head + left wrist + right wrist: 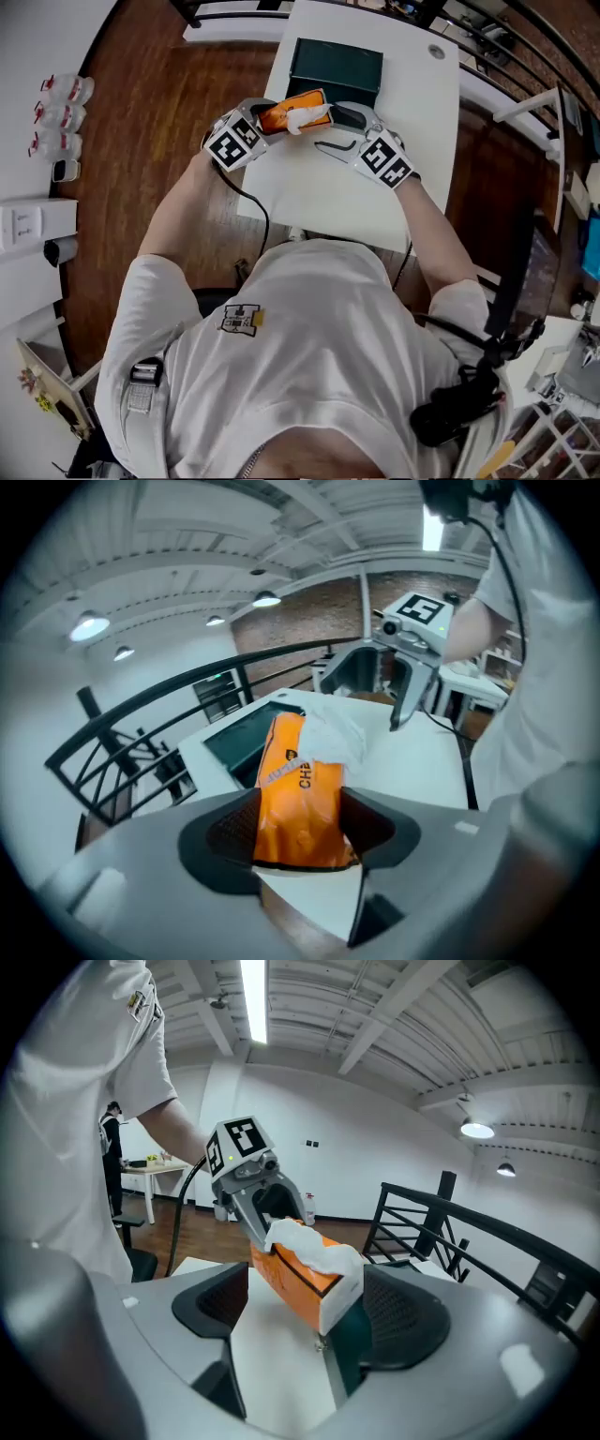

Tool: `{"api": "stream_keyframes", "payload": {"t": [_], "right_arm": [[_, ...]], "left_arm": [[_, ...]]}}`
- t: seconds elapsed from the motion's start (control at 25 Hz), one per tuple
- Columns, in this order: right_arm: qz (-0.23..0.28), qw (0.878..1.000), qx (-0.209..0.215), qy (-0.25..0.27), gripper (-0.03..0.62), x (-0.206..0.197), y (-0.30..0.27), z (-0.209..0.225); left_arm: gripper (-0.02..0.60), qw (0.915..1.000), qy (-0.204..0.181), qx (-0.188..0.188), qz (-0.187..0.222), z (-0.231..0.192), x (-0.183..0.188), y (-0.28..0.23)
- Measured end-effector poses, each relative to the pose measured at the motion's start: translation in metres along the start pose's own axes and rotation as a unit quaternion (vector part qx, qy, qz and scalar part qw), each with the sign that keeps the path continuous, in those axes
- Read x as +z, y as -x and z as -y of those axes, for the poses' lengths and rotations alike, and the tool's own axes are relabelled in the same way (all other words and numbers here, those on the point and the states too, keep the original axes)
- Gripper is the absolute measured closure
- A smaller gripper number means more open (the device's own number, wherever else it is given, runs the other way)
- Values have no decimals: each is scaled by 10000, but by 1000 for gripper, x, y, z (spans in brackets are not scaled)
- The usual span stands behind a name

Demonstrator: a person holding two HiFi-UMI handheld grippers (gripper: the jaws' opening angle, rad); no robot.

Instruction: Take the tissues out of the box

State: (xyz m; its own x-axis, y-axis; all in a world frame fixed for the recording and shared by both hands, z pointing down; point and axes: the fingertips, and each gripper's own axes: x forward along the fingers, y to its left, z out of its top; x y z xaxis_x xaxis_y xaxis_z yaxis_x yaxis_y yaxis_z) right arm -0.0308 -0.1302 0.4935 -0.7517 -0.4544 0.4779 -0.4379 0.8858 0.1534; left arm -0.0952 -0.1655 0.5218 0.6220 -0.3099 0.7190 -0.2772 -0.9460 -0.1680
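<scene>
An orange tissue pack (292,106) is held tilted above the white table (309,192), with my left gripper (279,116) shut on its lower end. In the left gripper view both pads press on the orange pack (300,803). A white tissue (309,116) sticks out of the pack's top slot. My right gripper (341,118) is at the pack's other end. Its jaws stand wide apart in the right gripper view, where the tissue (314,1244) and the pack's end (309,1288) lie between them, close to the right-hand pad.
A dark green box (336,67) sits at the table's far side, just behind the pack. A thin black bent item (336,147) lies on the table below the right gripper. Wooden floor surrounds the table, and a black railing (141,733) runs beyond it.
</scene>
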Motion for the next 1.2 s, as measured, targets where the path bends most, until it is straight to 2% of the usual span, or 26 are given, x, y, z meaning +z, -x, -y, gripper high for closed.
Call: {"api": "stream_keyframes", "payload": {"t": [0.04,0.12,0.2,0.28,0.44,0.56,0.64,0.76,0.88,0.96,1.04,1.2], "right_arm": [[27,10000,19,-61,221,-1,-2,-6],[43,9999,94,-126,221,-4,-7,-17],[35,9997,166,-169,221,-8,-11,-26],[34,9995,197,-237,221,-11,-14,-35],[50,9987,178,-482,221,-13,-24,-50],[-8,9977,114,-668,221,-22,-21,-55],[-77,9972,57,-741,221,-30,-18,-55],[-97,9965,27,-834,221,-36,-14,-57],[-189,9958,-27,-900,221,-45,-10,-56],[-115,9954,-65,-952,221,-44,-8,-56],[-59,9949,-103,-998,221,-45,-6,-55],[5,9930,-255,-1154,221,-43,-1,-57]], "left_arm": [[317,9984,501,278,-16,4,-17,5],[316,9862,1467,767,-72,15,-48,12],[316,9640,2405,1127,-143,32,-76,15],[316,9399,3099,1412,-237,50,-95,14],[316,9012,3915,1736,-659,79,-103,7],[314,8868,4077,2020,-809,88,-93,-6],[311,8830,4023,2264,-851,86,-95,-16],[302,8854,3865,2481,-713,85,-95,-21],[211,8905,3871,2344,-461,88,-92,-24],[179,8930,3908,2225,-213,87,-87,-21],[160,8953,3899,2153,-12,88,-82,-15],[160,8980,3812,2144,479,92,-73,12]]}}
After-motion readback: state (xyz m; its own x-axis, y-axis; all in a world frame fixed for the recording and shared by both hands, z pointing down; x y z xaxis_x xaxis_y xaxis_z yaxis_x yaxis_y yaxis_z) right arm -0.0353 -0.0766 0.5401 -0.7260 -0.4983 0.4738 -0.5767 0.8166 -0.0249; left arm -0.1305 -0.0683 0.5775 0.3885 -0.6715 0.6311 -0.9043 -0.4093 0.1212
